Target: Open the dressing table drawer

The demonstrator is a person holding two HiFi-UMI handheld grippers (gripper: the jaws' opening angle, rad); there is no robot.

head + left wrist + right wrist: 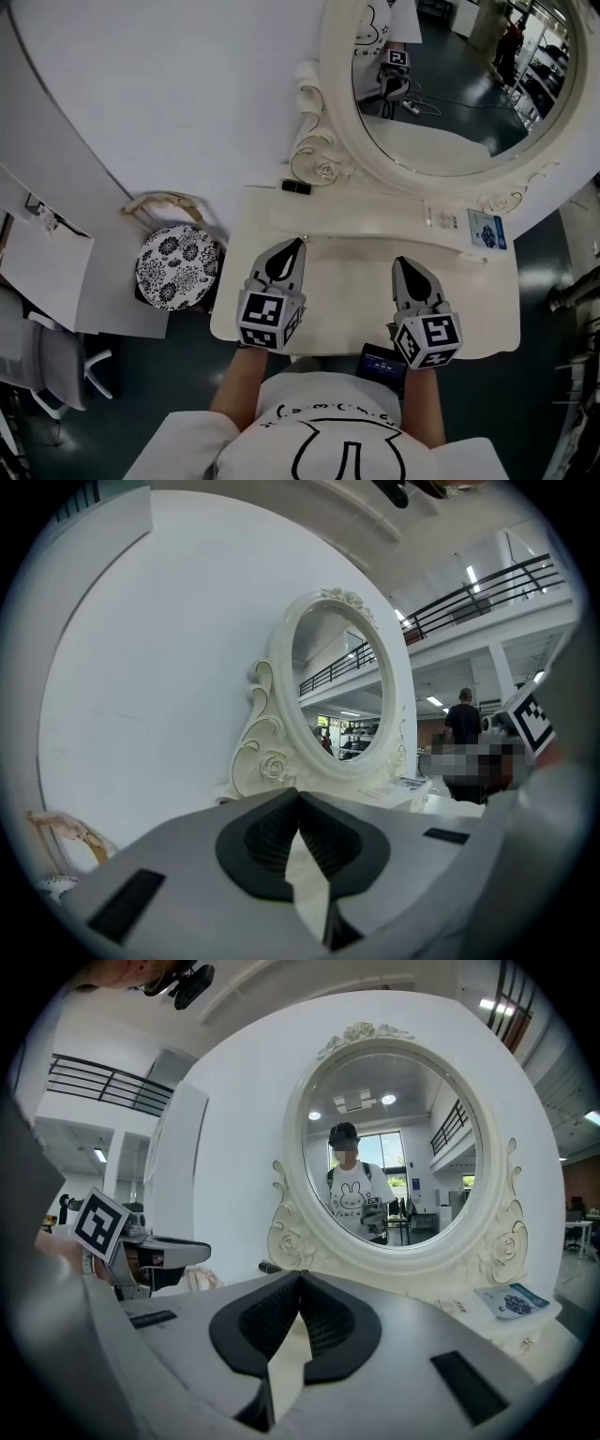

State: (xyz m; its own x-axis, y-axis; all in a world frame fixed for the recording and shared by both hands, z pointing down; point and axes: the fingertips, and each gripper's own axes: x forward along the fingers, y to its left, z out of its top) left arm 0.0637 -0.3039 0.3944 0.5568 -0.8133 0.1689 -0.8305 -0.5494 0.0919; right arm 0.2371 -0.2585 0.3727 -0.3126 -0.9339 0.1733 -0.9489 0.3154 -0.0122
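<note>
Jaws pressed together on both left gripper (301, 242) and right gripper (401, 262), pinching nothing, poised side by side yet apart over the dressing table (347, 281); drawer not seen from above. Bare top ahead of both tips up to the far edge, near edge just behind both grippers. Round mirror (450, 84) at far side, small black item (296, 187) far left, blue card (487, 229) far right, patterned stool (176, 265) left of the table.
</note>
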